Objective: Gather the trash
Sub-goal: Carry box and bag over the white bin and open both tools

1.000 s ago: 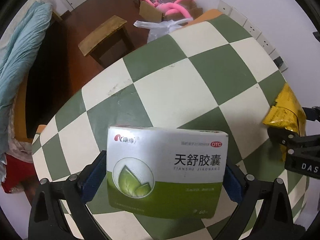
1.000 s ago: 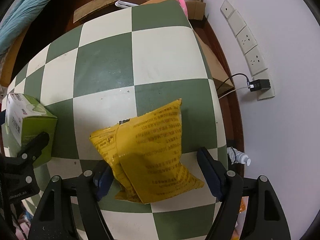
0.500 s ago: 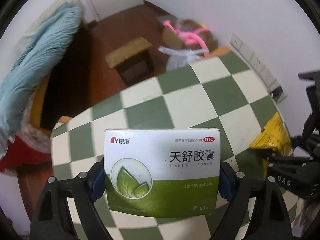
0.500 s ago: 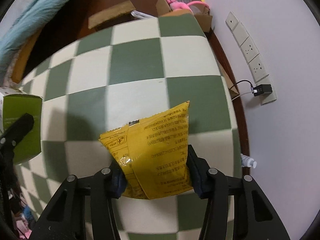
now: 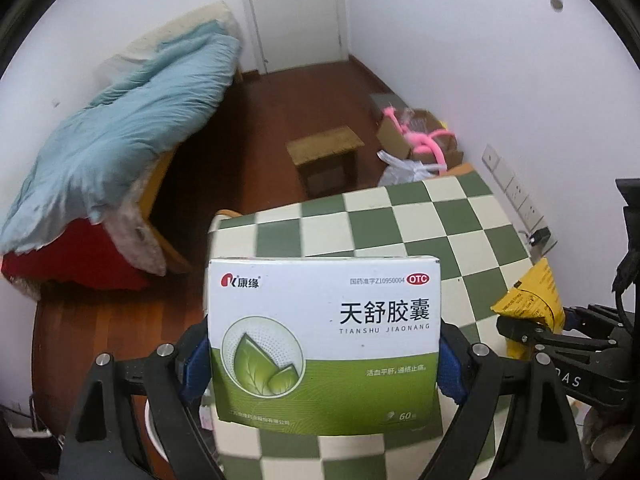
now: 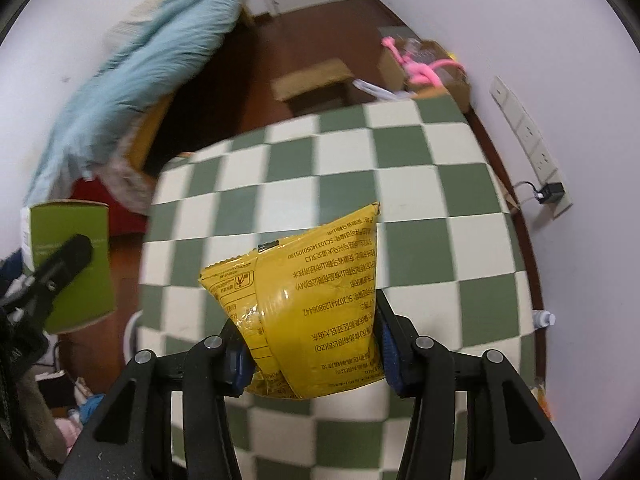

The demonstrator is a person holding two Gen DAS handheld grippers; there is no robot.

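My left gripper is shut on a white and green medicine box, held upright and lifted well above the green and white checkered table. My right gripper is shut on a crumpled yellow snack packet, also lifted above the table. The packet shows at the right in the left wrist view. The box shows at the left in the right wrist view.
A bed with a blue quilt stands at the left. A wooden stool, a white plastic bag and a cardboard box with pink items lie beyond the table. Wall sockets run along the right.
Both grippers have risen high above the table with their loads. The right gripper closed on the yellow packet and lifted it off the table. The views now tilt up toward the room.
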